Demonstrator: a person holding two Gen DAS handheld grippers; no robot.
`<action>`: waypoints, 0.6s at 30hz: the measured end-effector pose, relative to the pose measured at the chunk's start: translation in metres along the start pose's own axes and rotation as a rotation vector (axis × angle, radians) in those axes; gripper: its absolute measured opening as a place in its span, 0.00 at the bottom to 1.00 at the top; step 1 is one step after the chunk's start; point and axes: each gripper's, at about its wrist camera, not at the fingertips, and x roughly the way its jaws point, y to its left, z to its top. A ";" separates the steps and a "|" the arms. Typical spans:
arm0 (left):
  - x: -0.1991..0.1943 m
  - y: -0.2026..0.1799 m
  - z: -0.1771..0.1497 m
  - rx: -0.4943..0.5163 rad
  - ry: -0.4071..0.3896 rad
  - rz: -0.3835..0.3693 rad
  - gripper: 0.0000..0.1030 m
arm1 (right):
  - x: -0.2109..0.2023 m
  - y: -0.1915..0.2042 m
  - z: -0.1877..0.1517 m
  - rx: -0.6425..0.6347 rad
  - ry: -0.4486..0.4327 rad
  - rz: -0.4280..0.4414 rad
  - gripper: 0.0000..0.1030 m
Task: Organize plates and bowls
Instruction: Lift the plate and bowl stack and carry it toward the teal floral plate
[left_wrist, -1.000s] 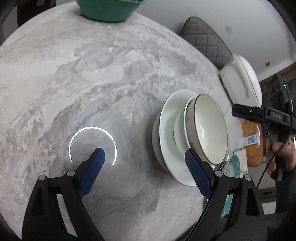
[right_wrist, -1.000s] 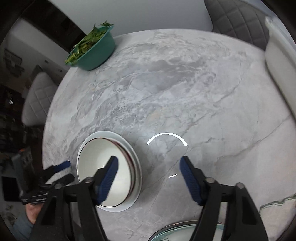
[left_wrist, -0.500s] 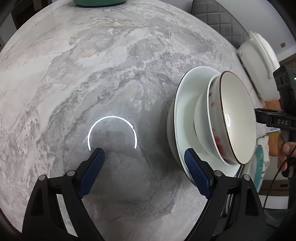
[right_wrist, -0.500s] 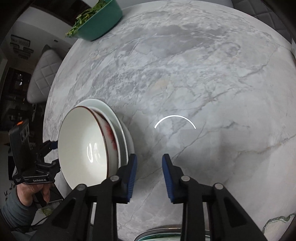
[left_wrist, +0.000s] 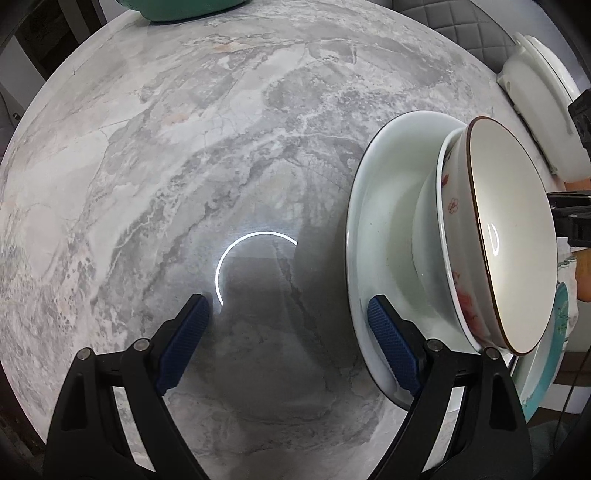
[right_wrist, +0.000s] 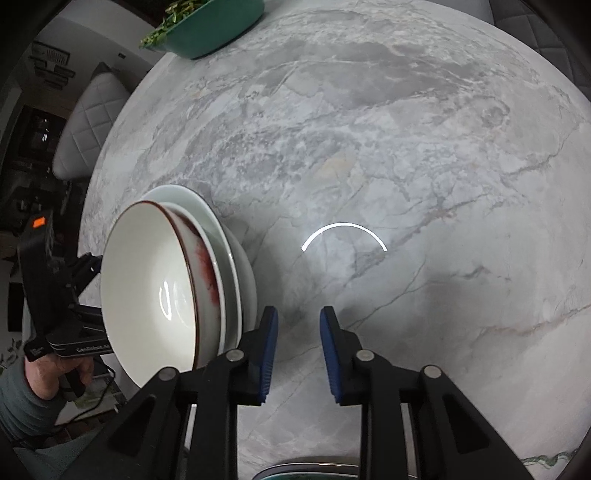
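Observation:
A stack of dishes stands on the grey marble table (left_wrist: 184, 166): a wide white plate (left_wrist: 373, 236), a flowered bowl (left_wrist: 452, 221), and a brown-rimmed white bowl (left_wrist: 517, 229) on top. My left gripper (left_wrist: 287, 301) points down and is open wide. Its right finger (left_wrist: 391, 343) overlaps the plate's near rim, and I cannot tell if they touch. In the right wrist view the same top bowl (right_wrist: 147, 295) and plate (right_wrist: 210, 218) are at the left. My right gripper (right_wrist: 299, 314) hangs just right of them over bare marble, its pads a narrow gap apart with nothing between.
A green bowl of leafy greens (right_wrist: 214, 26) stands at the table's far edge. A white lidded pot (left_wrist: 543, 110) sits at the right, a teal patterned plate (left_wrist: 554, 350) near the front edge. A person's hand (right_wrist: 48, 373) shows behind the stack. Quilted chairs ring the table.
Both grippers have sunk toward the table and tipped further down. The right gripper's jaws went from wide apart to a narrow gap. The left gripper stays wide, now beside the plate's rim.

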 end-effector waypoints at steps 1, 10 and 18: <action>0.000 0.000 0.000 -0.002 -0.001 0.000 0.84 | -0.002 -0.002 -0.001 0.009 -0.013 0.025 0.27; -0.007 0.004 -0.009 -0.016 0.005 -0.008 0.84 | -0.014 0.001 -0.007 0.006 -0.032 0.087 0.26; -0.008 0.012 -0.011 -0.057 0.003 -0.009 0.85 | -0.027 0.005 -0.013 0.002 -0.051 0.103 0.32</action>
